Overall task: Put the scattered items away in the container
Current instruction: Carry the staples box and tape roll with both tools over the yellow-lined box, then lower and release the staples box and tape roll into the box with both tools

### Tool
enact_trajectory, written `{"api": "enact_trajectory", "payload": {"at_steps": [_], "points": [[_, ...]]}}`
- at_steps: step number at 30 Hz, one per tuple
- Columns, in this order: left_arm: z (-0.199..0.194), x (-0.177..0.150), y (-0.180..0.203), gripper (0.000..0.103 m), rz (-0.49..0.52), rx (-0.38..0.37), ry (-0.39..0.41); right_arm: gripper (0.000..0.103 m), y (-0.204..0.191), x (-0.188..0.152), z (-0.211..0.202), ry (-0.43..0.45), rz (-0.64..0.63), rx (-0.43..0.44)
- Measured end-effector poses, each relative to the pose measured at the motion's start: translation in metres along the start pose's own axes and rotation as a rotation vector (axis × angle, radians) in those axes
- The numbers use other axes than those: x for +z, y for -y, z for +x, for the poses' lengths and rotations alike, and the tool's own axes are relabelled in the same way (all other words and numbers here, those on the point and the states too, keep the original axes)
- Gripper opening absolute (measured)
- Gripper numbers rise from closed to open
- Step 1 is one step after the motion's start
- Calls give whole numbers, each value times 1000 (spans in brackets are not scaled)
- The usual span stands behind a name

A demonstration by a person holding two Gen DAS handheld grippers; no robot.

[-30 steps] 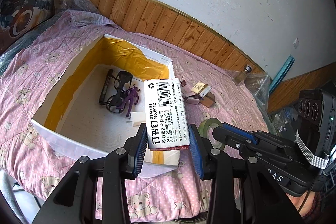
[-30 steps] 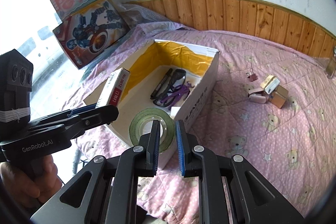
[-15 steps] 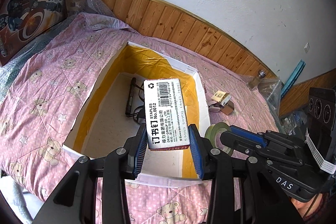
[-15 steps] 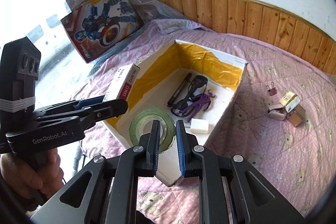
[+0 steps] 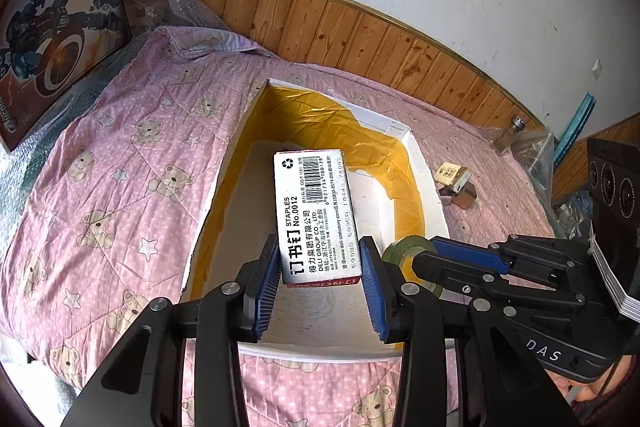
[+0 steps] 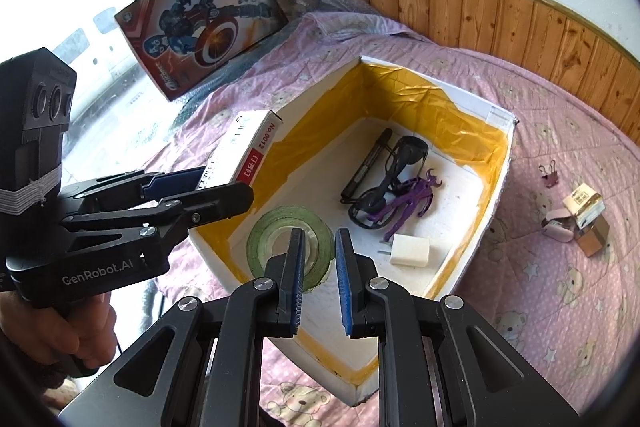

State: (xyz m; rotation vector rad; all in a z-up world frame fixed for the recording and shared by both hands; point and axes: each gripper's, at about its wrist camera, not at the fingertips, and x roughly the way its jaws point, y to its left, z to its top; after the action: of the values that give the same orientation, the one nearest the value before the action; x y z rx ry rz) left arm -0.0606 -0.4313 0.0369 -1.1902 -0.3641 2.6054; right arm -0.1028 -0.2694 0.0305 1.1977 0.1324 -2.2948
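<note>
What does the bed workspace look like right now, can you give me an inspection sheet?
Surface: pink bear-print bedspread, rumpled.
Job's things: white box lined with yellow tape holds sunglasses, a black pen, a purple figure and a white block.
Clutter: binder clip and small cartons lie on the bedspread outside the box.
Grippers: left tongs hold a staple box over the white box; right tongs hold a green tape roll over its near end.
Cables: nothing seen.
Surroundings: toy boxes, wood panelling.
</note>
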Motion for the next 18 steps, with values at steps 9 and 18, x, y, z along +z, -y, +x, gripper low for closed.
{"api": "enact_trajectory", "payload": {"at_steps": [9,18], "points": [[22,3,-9,40,38,49,-76,16,5,10,33,-95,26,0],[39,6,-11,40,104,64,-147,16,15,27,61,-162,58,-5]]}}
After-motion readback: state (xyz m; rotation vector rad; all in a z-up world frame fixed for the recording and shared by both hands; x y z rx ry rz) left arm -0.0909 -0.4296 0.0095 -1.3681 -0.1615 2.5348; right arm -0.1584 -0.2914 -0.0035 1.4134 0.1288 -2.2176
